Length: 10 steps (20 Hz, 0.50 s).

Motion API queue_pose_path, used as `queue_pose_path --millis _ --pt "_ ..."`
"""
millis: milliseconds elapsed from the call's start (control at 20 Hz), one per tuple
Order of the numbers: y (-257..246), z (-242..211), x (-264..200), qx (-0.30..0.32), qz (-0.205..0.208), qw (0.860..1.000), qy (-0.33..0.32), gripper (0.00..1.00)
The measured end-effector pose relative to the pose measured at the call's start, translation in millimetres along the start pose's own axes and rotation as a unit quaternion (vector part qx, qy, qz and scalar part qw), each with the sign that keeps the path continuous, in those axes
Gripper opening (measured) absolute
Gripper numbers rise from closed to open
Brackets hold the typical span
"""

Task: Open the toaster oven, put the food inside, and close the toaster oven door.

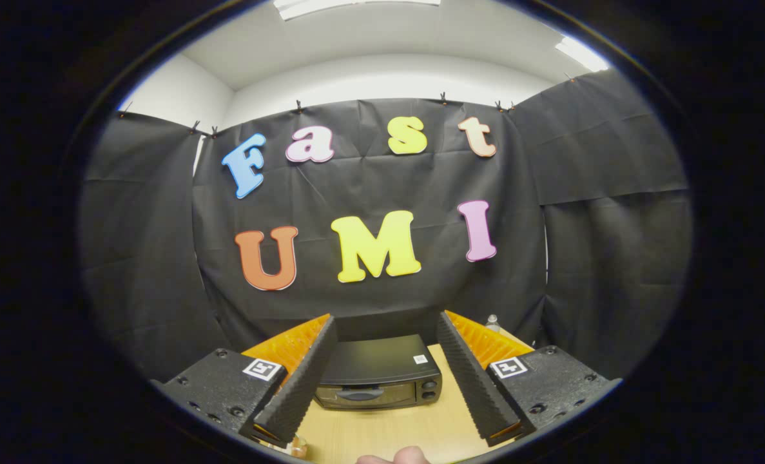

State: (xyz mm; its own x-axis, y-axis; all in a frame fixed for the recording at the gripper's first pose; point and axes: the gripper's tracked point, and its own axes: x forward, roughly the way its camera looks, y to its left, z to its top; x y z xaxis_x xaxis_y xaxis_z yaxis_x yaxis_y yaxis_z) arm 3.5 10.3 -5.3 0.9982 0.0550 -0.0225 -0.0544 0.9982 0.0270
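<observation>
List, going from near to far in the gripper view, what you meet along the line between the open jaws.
A person's fingertips → bare wooden table → toaster oven, door shut, seen between the spread fingers of the gripper → black cloth wall.

the left finger (pixel 305 374) of the hand-held gripper (pixel 385 322) hides the toaster oven's (pixel 382 370) left end. beyond the right finger, a small bottle (pixel 493 322) is half hidden.
</observation>
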Motion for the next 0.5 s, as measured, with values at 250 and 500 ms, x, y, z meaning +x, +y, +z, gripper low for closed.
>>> queue_pose_path --millis 250,500 --pt "7.2 -2.2 2.1 -0.001 0.015 1.0 0.007 1.0" --pt "11.6 -5.0 5.4 0.002 0.022 1.0 0.013 1.0"
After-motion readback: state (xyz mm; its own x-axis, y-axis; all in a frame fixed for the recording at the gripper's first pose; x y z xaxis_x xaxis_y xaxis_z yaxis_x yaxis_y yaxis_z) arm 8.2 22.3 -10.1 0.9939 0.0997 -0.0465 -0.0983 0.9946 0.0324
